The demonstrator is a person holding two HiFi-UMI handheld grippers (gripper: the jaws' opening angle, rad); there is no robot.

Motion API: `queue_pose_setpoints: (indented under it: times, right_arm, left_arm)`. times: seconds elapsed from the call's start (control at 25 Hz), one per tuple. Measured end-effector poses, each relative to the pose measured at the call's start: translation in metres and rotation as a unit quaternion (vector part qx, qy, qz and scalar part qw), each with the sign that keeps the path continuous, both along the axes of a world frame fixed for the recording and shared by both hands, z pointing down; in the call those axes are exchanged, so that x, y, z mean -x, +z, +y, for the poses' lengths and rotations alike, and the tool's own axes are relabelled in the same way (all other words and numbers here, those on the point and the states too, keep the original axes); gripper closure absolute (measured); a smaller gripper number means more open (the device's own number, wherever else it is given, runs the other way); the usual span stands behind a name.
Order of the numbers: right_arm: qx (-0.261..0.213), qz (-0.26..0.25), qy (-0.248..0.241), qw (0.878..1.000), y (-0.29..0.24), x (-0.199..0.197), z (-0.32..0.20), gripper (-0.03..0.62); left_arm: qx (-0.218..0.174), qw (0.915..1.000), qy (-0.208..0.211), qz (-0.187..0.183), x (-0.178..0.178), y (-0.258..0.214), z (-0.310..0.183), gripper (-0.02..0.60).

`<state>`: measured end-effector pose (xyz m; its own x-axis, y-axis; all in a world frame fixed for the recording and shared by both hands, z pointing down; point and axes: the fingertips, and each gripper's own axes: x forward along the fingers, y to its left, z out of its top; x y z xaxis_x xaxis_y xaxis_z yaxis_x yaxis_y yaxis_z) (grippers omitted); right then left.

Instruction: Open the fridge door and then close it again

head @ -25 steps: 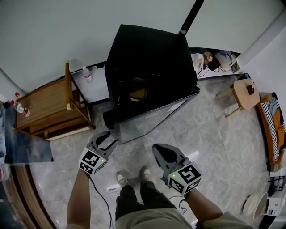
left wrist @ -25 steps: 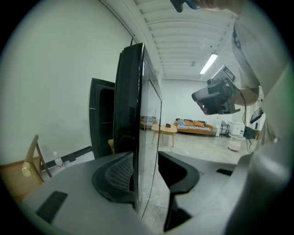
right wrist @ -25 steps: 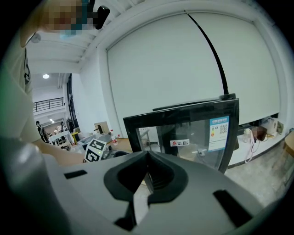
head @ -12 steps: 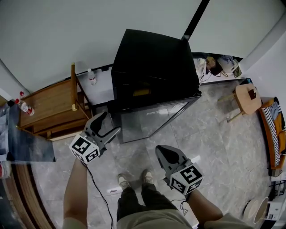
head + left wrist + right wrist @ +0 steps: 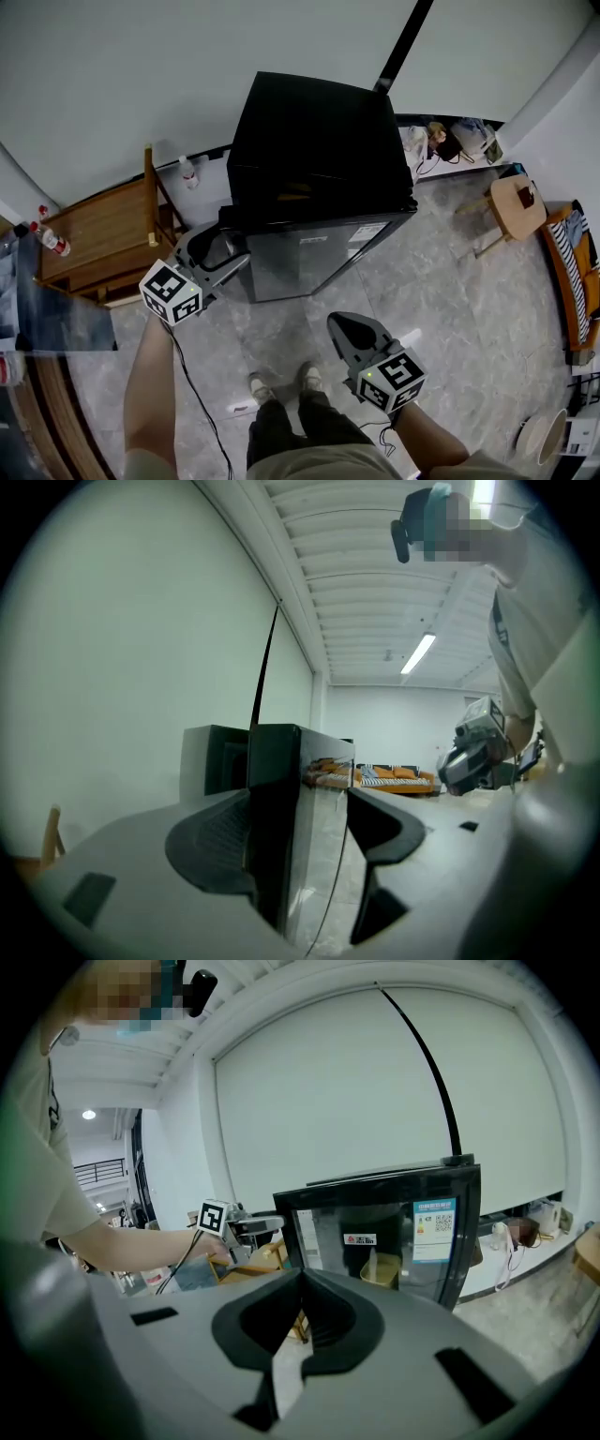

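Note:
The black fridge [image 5: 319, 141] stands against the white wall, its glass door [image 5: 319, 258] facing me and lying flush with the body. My left gripper [image 5: 223, 251] is at the door's left edge. Its jaws are opening, and the door edge [image 5: 272, 836] stands between them without the pads pressing on it. In the left gripper view the left gripper [image 5: 300, 827] straddles that edge. My right gripper [image 5: 349, 323] hangs low in front of the fridge, shut and empty. In the right gripper view the right gripper [image 5: 302, 1312] points at the door [image 5: 375, 1241].
A wooden chair [image 5: 94, 234] stands left of the fridge, with a bottle [image 5: 186, 169] behind it. A round stool [image 5: 520, 197] and a striped sofa [image 5: 572, 281] are at the right. My feet [image 5: 281, 380] stand on the tiled floor before the door.
The door, ajar a second ago, has swung shut against the fridge. My left gripper rose along the door's left edge and its jaws spread wide. The right gripper stayed put.

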<state>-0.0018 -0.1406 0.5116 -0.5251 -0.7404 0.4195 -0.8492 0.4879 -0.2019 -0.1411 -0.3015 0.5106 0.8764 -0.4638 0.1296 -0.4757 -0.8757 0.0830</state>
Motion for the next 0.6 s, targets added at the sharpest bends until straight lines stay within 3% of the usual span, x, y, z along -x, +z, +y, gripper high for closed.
queue_pose_setpoints:
  times: [0.6]
  right_arm:
    - [-0.012, 0.004, 0.022, 1.000, -0.016, -0.006, 0.011, 0.597]
  left_arm:
    - [0.018, 0.9983, 0.055, 0.005, 0.002, -0.004, 0.075, 0.261]
